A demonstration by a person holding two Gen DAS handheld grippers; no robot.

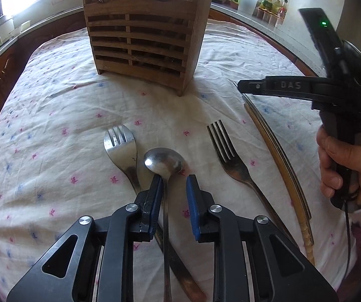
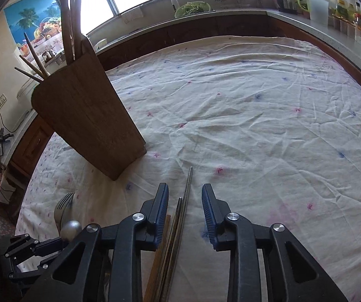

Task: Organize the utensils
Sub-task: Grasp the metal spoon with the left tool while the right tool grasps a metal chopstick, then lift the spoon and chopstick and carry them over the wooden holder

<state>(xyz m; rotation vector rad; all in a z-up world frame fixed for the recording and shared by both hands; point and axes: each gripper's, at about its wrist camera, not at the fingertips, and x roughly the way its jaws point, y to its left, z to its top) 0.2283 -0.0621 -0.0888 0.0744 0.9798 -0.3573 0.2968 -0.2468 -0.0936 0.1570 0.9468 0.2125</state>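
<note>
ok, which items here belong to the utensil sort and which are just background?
Job:
wooden utensil holder
spoon
spork
fork
chopsticks

Background:
floral tablecloth
jars on the counter
green colander by the sink

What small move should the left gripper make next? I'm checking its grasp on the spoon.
Probably close a little more: the spoon handle lies between the left gripper pads, touching only one, with a gap beside the other.
</note>
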